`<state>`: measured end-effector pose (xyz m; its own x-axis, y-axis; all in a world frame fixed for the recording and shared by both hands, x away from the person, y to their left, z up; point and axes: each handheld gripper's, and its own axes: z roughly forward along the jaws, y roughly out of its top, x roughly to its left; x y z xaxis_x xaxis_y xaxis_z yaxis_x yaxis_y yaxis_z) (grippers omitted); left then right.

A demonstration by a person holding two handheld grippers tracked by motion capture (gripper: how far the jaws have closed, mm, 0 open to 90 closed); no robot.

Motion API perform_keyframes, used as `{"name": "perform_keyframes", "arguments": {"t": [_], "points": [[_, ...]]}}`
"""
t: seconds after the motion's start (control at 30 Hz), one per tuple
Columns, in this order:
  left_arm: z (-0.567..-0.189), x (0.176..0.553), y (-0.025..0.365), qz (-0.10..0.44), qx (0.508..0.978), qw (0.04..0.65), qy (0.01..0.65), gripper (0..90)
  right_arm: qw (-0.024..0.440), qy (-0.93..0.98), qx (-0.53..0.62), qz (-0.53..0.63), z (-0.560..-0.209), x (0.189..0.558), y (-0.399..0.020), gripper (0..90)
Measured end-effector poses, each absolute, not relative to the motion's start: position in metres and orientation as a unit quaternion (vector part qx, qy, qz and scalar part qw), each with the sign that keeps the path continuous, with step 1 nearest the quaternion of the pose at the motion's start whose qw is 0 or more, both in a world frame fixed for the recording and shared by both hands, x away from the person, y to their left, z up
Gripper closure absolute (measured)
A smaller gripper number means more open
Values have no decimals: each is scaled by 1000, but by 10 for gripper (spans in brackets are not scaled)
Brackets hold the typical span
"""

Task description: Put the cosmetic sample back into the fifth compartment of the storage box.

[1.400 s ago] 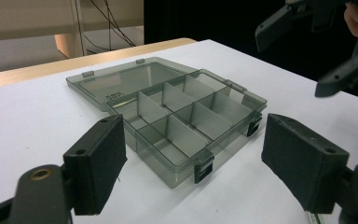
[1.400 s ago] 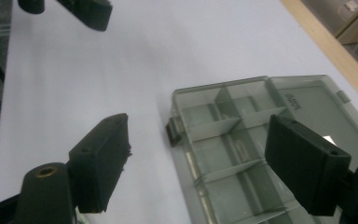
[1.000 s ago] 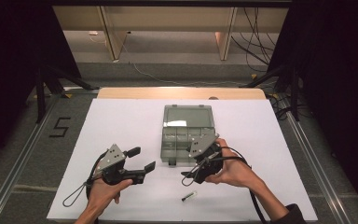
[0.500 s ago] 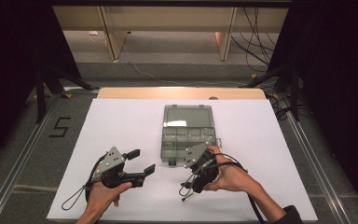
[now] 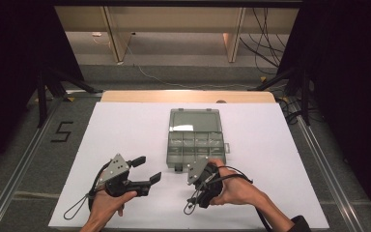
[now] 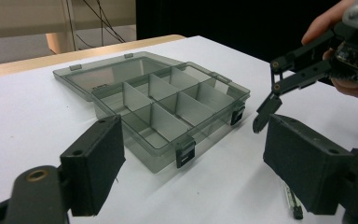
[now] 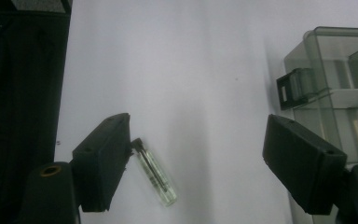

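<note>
Clear glass vial (image 7: pixel 156 175) just beside open organizer box (image 5: pixel 196 140), likely bound for a compartment. Right gripper (image 7: pixel 196 163) jaws wide, just closing slightly, straddling vial, nothing gripped. Left gripper (image 6: pixel 191 172) open, empty, parked clear.

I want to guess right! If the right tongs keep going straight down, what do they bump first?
Probably the small clear tube lying on the white table, just inside the right tongs' open jaws.

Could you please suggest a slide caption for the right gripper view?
Open right gripper poised above a small clear vial on the white table, beside the compartment box.
</note>
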<state>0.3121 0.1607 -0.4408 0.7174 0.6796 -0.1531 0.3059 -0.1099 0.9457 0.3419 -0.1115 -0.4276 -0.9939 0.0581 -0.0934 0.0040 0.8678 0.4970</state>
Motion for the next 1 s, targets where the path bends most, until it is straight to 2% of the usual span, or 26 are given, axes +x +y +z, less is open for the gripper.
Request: {"name": "perform_keyframes", "arguments": {"t": [0.57, 1.0], "points": [[-441, 308, 160, 162, 727, 577, 335, 194, 42, 977, -18, 207, -442, 336, -108, 386], [-442, 309, 158, 162, 732, 574, 328, 194, 14, 985, -35, 168, -454, 334, -106, 544]]}}
